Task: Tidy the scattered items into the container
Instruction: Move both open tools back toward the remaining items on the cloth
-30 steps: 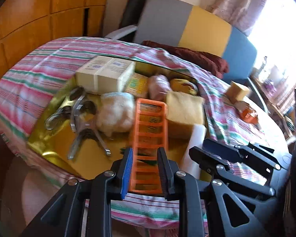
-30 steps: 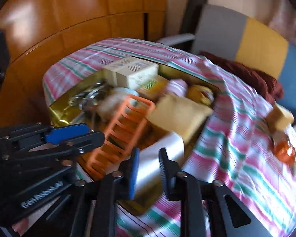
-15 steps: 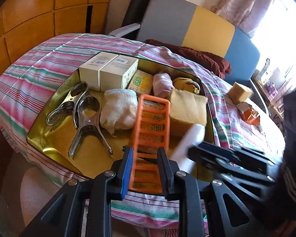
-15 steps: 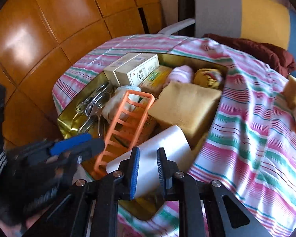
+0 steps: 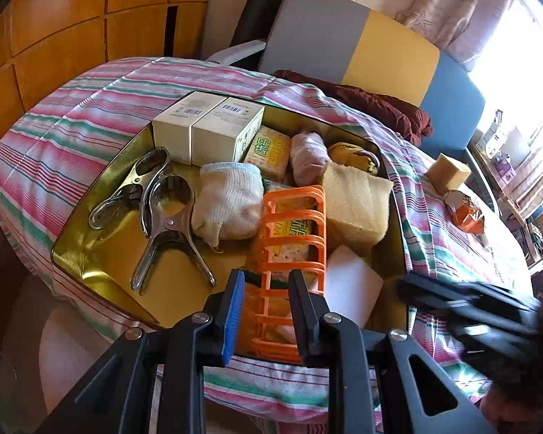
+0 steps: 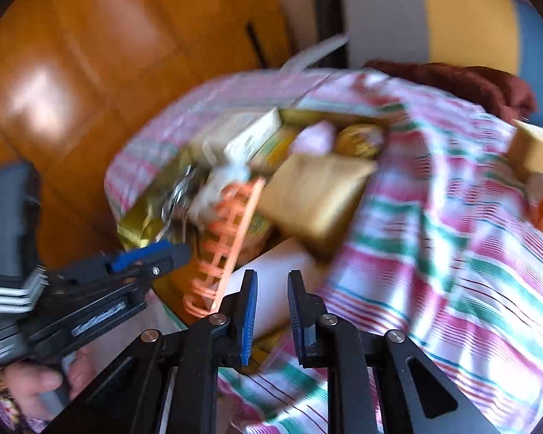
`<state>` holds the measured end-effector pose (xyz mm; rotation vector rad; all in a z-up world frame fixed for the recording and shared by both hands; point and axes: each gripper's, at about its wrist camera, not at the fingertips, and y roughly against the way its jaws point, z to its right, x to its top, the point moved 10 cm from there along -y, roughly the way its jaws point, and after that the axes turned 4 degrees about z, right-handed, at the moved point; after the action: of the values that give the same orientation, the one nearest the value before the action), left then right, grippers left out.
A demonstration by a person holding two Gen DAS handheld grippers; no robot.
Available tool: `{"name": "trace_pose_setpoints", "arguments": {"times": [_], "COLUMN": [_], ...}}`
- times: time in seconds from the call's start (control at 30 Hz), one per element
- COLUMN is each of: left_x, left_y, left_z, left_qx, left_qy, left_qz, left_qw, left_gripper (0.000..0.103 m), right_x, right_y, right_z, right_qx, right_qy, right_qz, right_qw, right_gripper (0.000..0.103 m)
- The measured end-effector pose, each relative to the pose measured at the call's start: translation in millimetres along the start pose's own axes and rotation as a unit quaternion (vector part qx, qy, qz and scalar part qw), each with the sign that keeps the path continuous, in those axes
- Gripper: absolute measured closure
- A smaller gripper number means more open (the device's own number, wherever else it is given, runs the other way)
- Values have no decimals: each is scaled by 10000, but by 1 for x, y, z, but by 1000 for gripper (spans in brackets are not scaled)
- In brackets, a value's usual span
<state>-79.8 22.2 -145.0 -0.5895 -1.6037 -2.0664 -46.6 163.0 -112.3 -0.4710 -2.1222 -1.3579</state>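
Striped tablecloth (image 5: 90,108); gold tin (image 5: 90,253) holds 2 barcoded boxes (image 5: 206,133).

Orange-brown wood panelling (image 5: 65,18) fills the wall left of the chair (image 5: 347,39), whose back is grey, yellow and blue. A maroon cloth (image 5: 376,108) lies in front of the chair. Right of it, pale pink curtains (image 5: 463,11) hang beside a bright window (image 5: 525,47). A striped cloth (image 5: 72,108) covers the worktop.
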Motion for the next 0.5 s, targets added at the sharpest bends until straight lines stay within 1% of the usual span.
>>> {"name": "trace_pose_setpoints", "arguments": {"times": [0.1, 0.17, 0.2, 0.3, 0.33, 0.37, 0.4, 0.47, 0.5], "left_x": [-1, 2, 4, 9, 10, 12, 14, 18, 21], "left_y": [-12, -14, -16, -18, -17, -15, -12, -5, -2], "left_z": [5, 11, 16, 26, 28, 30, 32, 35, 38], "left_qx": [129, 235, 319, 528, 532, 437, 340, 303, 296], "left_qy": [-194, -429, -594, -955, -977, -932, -865, -752, -719], "left_qz": [-145, -60, -18, 46, 43, 62, 98, 188, 250], "left_qw": [9996, 9988, 9977, 9940, 9938, 9947, 9956, 9965, 9967], "left_gripper": [79, 79, 79, 80, 80, 80, 79, 78, 78], "right_x": [2, -2, -2, -8, -8, -10, -13, -15, -16], "right_y": [22, 35, 37, 55, 60, 67, 74, 84, 88], "right_z": [38, 68, 76, 119, 133, 153, 172, 215, 232], "right_qx": [-158, -402, -475, -720, -820, -978, -1141, -1506, -1613], "right_qy": [-656, -1014, -1108, -1533, -1638, -1772, -1879, -2141, -2247], "right_qz": [292, 421, 454, 686, 742, 818, 871, 910, 912], "right_qw": [9973, 9931, 9917, 9832, 9803, 9759, 9716, 9608, 9566], "right_gripper": [85, 85, 85, 84, 80, 74, 72, 61, 58]}}
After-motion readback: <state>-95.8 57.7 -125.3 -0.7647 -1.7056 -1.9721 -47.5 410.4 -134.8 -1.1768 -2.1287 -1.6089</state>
